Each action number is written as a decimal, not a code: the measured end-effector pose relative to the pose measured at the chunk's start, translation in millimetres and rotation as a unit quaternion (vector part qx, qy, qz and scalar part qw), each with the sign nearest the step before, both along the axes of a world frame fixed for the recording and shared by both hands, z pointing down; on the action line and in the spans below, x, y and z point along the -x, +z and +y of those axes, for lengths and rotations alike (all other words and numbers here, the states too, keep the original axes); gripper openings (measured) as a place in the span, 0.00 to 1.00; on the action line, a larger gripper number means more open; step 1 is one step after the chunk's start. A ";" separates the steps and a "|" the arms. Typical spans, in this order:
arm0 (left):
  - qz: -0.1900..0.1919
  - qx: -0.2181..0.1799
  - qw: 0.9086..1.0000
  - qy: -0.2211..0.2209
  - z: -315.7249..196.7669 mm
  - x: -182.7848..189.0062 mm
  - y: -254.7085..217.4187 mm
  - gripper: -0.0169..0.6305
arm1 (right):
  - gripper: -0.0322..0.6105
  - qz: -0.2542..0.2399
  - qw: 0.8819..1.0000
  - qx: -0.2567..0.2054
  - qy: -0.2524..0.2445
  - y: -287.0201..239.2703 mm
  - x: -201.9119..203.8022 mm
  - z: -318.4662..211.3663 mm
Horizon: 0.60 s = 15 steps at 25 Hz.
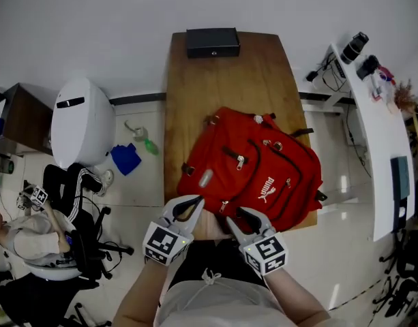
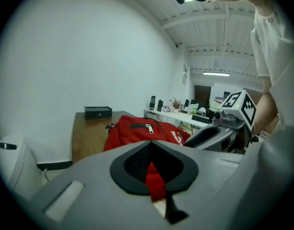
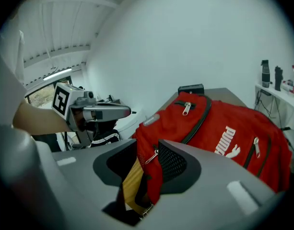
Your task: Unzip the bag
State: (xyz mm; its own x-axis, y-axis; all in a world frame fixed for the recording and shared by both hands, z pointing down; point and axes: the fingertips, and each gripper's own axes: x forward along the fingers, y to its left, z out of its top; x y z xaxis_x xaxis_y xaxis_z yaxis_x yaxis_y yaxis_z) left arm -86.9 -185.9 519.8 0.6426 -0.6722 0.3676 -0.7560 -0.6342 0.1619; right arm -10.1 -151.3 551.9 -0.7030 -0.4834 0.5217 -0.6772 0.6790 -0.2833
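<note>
**Head view.** The red bag (image 1: 256,169) lies flat on the wooden table (image 1: 222,80), its near edge just ahead of both sets of tips. The left tongs (image 1: 193,201) and the right tongs (image 1: 241,216) sit close together at that edge. We read this as one set placed to steady the cloth while the other works a zip. A black box (image 1: 213,41) sits far beyond the bag. A white desk (image 1: 379,135) stands well off the right tongs' outer side, and a seated person (image 1: 31,237) well off the left's. Nothing bars the approach.

**Left gripper view.** The jaws stand narrowly apart. Red cloth shows in the slit, but we see no pinch. The bag rises just beyond the tips.

**Right gripper view.** The jaws are spread wide, astride a fold of the bag's corner, with a small metal zip pull (image 3: 150,157) between them, not yet clamped. We judge the loose fold the likeliest hindrance.
</note>
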 end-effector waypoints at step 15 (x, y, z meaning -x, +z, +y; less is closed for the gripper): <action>0.024 0.059 0.995 0.070 -29.9 -27.0 64.5 0.04 | 0.11 0.009 0.990 0.100 0.094 81.9 13.9 -21.5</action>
State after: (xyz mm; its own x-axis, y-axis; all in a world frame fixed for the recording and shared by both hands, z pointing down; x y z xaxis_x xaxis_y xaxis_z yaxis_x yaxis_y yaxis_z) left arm -59.9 -215.7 584.3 0.7464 -0.5285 0.4044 -0.6504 -0.7080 0.2753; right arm -24.0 -172.8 633.9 -0.6001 -0.4905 0.6319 -0.7926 0.4714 -0.3868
